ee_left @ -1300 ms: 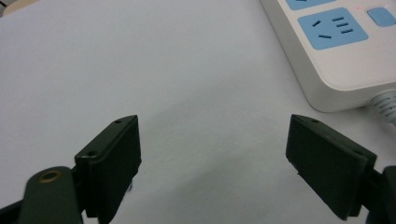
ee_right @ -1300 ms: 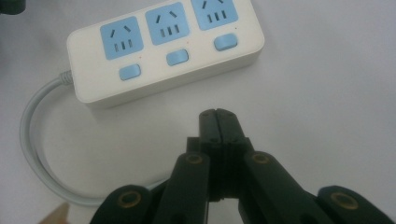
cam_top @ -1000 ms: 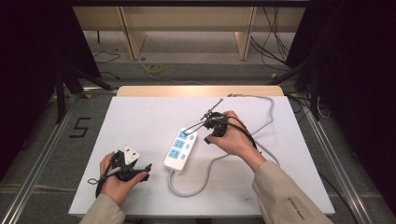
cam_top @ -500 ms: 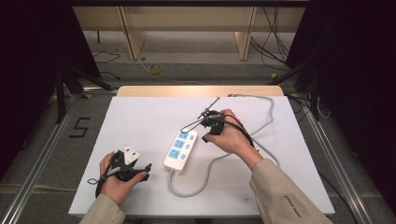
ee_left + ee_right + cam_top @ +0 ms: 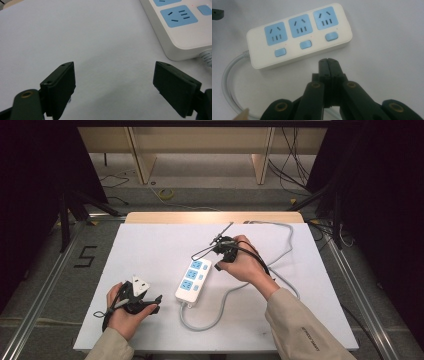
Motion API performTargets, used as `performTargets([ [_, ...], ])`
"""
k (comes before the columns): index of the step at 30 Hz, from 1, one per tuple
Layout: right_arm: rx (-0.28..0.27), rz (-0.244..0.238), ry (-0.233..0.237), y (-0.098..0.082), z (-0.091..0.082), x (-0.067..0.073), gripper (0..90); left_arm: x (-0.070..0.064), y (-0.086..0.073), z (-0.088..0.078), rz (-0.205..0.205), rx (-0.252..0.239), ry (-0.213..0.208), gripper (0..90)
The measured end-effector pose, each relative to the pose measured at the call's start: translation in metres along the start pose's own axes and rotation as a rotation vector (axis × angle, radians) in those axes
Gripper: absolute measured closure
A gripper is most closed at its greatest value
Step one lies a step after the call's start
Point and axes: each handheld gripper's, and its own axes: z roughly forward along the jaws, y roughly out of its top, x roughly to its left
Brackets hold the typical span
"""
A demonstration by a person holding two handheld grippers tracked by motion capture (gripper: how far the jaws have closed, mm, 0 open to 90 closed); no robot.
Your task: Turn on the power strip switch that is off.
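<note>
A white power strip [image 5: 192, 280] with three blue sockets and three blue switches lies in the middle of the white table top [image 5: 150, 245]. My right gripper [image 5: 217, 263] hovers just to the right of the strip's far end. In the right gripper view its jaws [image 5: 328, 61] are pressed together with nothing between them, their tips close to the switch side of the power strip [image 5: 299, 37]. My left gripper [image 5: 156, 303] rests near the front left of the table. Its jaws [image 5: 116, 87] stand wide apart over bare table, with the cable end of the power strip [image 5: 185, 32] ahead to the right.
The strip's grey cable [image 5: 287, 245] curls from its near end around the right side of the table to the far edge. A wooden strip [image 5: 210, 217] borders the table's back. Beyond it are the floor, wooden legs and loose cables.
</note>
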Motion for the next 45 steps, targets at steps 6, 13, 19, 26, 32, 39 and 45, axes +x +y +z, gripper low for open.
performTargets([
  [6,0.004,0.000,0.002,0.005,0.001,0.001,90.0,0.000,0.000,0.000,-0.001,-0.002,0.000,17.8],
  [13,0.004,0.002,0.003,0.009,0.003,0.002,90.0,0.000,0.000,0.000,0.001,0.001,0.000,17.8],
  [19,0.006,0.007,0.004,0.011,0.005,0.001,90.0,0.000,0.000,0.000,0.001,0.001,0.000,17.8],
  [26,0.009,0.009,0.005,0.016,0.007,0.000,90.0,0.000,0.000,0.000,0.001,0.001,0.000,17.8],
  [32,0.012,0.011,0.005,0.020,0.009,-0.001,90.0,0.000,0.000,0.000,-0.001,0.000,-0.001,17.8],
  [39,0.010,0.009,0.004,0.022,0.013,-0.003,90.0,0.000,0.000,0.001,-0.003,-0.002,-0.001,17.9],
  [45,0.018,0.011,0.001,0.024,0.016,-0.004,90.0,0.000,0.000,0.001,0.002,-0.002,-0.002,17.9],
])
